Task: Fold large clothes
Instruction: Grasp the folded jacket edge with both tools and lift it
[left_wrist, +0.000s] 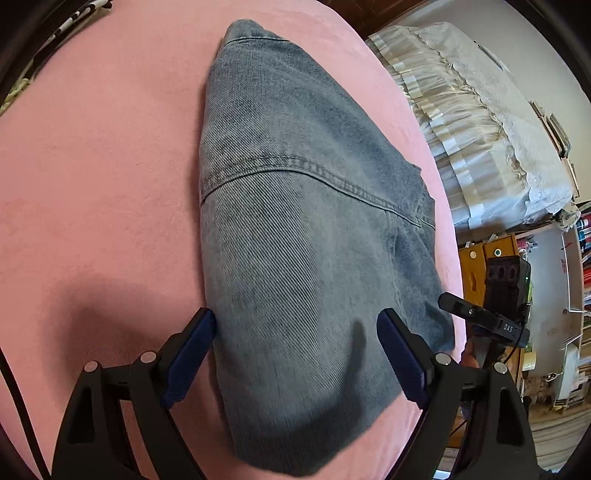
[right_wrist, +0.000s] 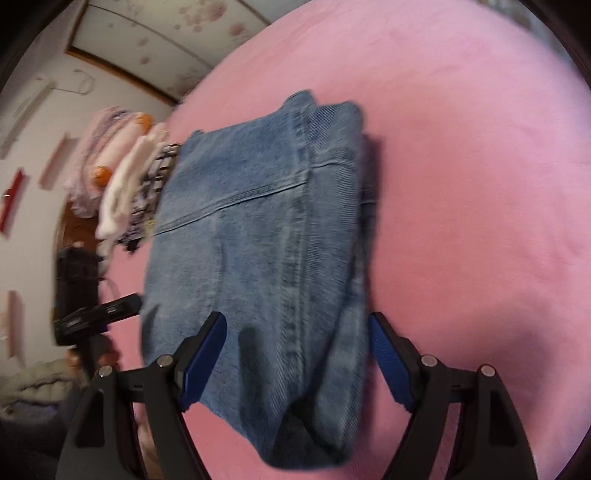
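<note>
Both grippers tilt downward over one pair of folded jeans (left_wrist: 295, 229) lying on a pink bed (left_wrist: 92, 184). In the left wrist view the left gripper (left_wrist: 295, 354) fills the bottom of the frame, its jaws wide apart and clamped on nothing; the denim's near end lies between and beneath them. The right gripper (left_wrist: 480, 317) shows at the lower right of that frame.

In the blurred right wrist view the right gripper's jaws also stand apart, straddling the jeans' near end, which runs from frame centre to the bottom. The left gripper appears at the lower left. One pile of clothes (right_wrist: 125, 173) sits at the upper left, beyond the jeans.
</note>
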